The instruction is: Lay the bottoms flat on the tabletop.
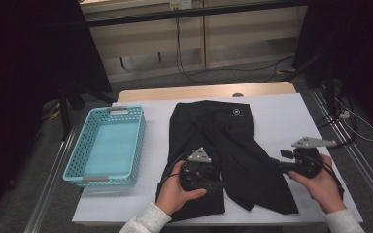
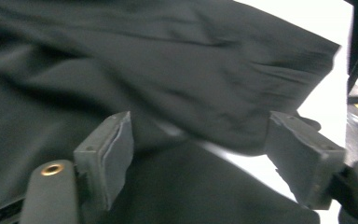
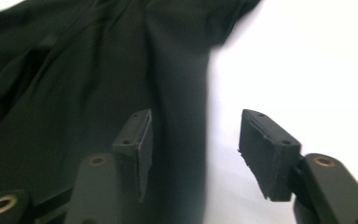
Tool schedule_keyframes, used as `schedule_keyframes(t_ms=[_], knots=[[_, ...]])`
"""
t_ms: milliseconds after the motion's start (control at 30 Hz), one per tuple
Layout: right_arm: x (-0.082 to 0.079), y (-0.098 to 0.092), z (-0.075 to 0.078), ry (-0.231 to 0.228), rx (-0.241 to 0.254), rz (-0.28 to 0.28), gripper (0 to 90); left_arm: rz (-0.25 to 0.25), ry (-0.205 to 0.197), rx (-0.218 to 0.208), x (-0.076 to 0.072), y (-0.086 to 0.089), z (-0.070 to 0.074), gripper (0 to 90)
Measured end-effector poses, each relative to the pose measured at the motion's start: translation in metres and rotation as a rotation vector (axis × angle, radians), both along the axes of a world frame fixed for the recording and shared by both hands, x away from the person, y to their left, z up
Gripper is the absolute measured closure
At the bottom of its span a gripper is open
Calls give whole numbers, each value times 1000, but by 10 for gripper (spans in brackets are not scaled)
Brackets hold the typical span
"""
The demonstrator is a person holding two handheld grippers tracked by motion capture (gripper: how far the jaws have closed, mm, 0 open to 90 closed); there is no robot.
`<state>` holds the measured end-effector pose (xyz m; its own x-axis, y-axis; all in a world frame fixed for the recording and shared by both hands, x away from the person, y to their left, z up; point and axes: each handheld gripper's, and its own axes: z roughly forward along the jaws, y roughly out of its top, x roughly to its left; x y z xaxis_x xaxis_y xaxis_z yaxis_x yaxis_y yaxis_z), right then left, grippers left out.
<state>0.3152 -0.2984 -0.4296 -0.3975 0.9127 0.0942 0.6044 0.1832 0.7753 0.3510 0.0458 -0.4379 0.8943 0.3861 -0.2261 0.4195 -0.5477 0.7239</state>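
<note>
White table (image 1: pixel 291 121), black shorts (image 1: pixel 223 141); left gripper (image 2: pixel 200 158), right gripper (image 3: pixel 193 149) both released, jaws apart.

No readable writing; one small white mark on the black shorts.

The only sign in the high view was a small white logo (image 1: pixel 234 115) printed on the black shorts (image 1: pixel 223 141), near their waistband, on the far side of the garment from the person's hands. It was too small and blurred to be read as letters or to name a brand; it looked like a tiny emblem with perhaps a short line of print under it. In both gripper views the cloth of the shorts appeared plain, with no print to be read there.
</note>
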Motion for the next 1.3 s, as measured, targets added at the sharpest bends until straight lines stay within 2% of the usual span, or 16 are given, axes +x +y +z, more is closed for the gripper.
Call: schedule_keyframes(t_ms=[67, 167, 233, 300, 333, 400, 433, 533, 633, 700, 833, 967, 1033, 1167, 1300], knots=[[15, 3, 0, 1, -3, -16, 361, 26, -12, -2, 2, 9, 2, 209], [32, 7, -1, 1, 5, -19, 331, 59, -30, 2, 6, 21, 4, 195], [42, 9, -3, -6, -15, -31, 307, 84, -32, 12, 8, 28, 5, 185], [50, 10, -5, 3, -1, -50, 291, 104, -36, 15, 11, 32, 4, 183], [55, 10, -7, 15, 10, -58, 286, 106, -38, 20, 11, 34, 4, 180], [63, 11, -9, 38, -17, -73, 242, 111, -38, 15, 13, 37, 4, 178], [67, 11, -10, 34, -35, -80, 233, 118, -37, 14, 14, 39, 3, 177], [77, 12, -11, 44, -26, -112, 212, 136, -41, 24, 16, 44, 4, 172], [87, 13, -11, 38, -19, -128, 208, 139, -41, 6, 18, 45, 5, 171], [95, 13, -12, 49, 9, -140, 246, 143, -47, 17, 19, 47, 4, 171], [107, 13, -14, 47, 10, -161, 273, 169, -48, 31, 23, 52, 3, 164], [115, 11, -17, 57, 93, -201, 359, 178, -55, 34, 26, 54, 4, 153], [118, 11, -19, 53, 114, -212, 423, 186, -54, 31, 26, 55, 4, 152], [128, 12, -21, 61, 99, -212, 479, 197, -60, 28, 26, 58, 7, 152], [138, 17, -22, 68, 108, -204, 547, 202, -62, 32, 27, 59, 7, 153]])
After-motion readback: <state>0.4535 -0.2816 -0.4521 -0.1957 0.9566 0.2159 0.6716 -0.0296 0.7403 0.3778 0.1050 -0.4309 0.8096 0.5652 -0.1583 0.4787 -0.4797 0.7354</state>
